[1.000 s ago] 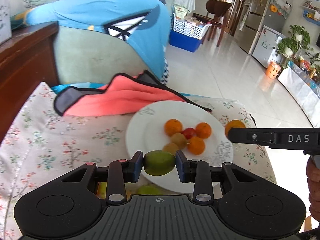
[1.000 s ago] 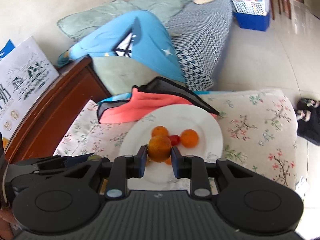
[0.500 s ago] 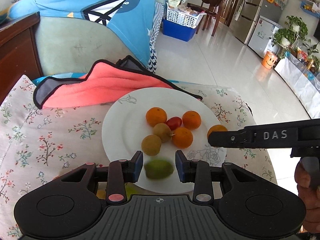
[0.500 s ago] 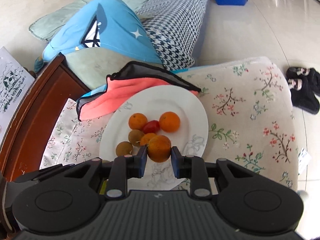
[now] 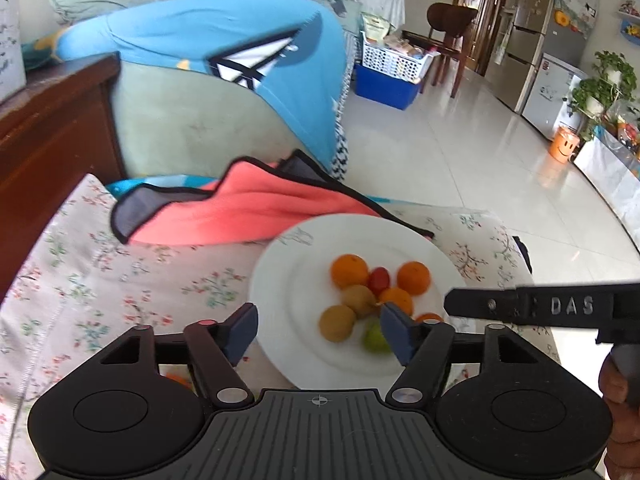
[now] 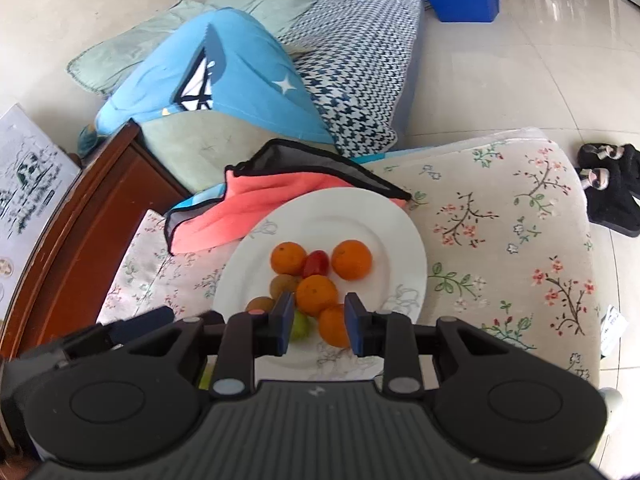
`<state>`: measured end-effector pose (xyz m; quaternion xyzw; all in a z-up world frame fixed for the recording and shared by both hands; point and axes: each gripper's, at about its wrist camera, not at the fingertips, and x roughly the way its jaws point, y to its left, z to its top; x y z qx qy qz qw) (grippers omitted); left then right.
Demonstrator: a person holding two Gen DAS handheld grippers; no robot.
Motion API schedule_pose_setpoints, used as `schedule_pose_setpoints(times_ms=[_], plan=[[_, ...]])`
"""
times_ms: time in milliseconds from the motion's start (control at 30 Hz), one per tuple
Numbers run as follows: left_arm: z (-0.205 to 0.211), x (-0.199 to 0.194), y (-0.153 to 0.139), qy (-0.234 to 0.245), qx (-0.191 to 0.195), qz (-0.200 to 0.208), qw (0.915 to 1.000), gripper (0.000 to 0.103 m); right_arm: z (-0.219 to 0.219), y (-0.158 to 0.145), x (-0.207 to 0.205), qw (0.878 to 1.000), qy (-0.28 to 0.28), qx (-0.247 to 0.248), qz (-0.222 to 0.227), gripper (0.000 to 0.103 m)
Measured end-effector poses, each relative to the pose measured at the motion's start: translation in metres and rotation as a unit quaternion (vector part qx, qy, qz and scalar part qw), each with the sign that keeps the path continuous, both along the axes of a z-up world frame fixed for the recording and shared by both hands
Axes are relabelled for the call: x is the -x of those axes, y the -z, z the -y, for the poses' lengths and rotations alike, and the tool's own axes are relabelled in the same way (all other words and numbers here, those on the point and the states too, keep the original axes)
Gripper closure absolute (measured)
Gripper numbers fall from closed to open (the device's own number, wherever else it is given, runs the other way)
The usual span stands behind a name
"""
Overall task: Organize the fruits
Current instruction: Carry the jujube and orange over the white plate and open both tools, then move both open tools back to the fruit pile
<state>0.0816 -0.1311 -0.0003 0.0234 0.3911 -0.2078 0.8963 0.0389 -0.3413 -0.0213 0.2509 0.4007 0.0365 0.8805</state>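
Observation:
A white plate on the floral cover holds several oranges, two brown kiwis, a red tomato and a green fruit. My left gripper hovers over the plate's near edge. Its jaws are opening wide and grip nothing; the green fruit lies on the plate by the right finger. My right gripper is low over the plate with its jaws opening. An orange sits between them on the plate, with a gap at the left pad. One right finger crosses the left wrist view.
A pink cloth with black edging lies behind the plate, partly under its rim. A blue cushion and a sofa stand beyond, and dark wooden furniture is at the left. Black slippers lie on the tiled floor at the right.
The left gripper let go of the green fruit, which now lies on the plate, and its jaws spread wide. The right gripper lowered its orange to the plate and loosened.

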Motion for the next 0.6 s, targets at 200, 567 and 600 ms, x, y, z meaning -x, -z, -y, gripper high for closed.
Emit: schedule_pose_setpoints(times_ms=[200, 567, 600], plan=[[-0.016, -0.002, -0.011, -0.004, -0.02, 0.008, 0.9998, 0.029, -0.012, -0.003, 0.002, 0.999, -0.03, 0.014, 0.008, 0.07], [-0.039, 0.002, -0.015, -0.012, -0.042, 0.01, 0.999, 0.028, -0.036, -0.005, 0.005, 0.996, -0.08, 0.043, 0.019, 0.068], [-0.042, 0.002, -0.014, -0.015, -0.042, 0.009, 0.999, 0.028, -0.039, -0.005, 0.005, 0.995, -0.087, 0.045, 0.02, 0.068]])
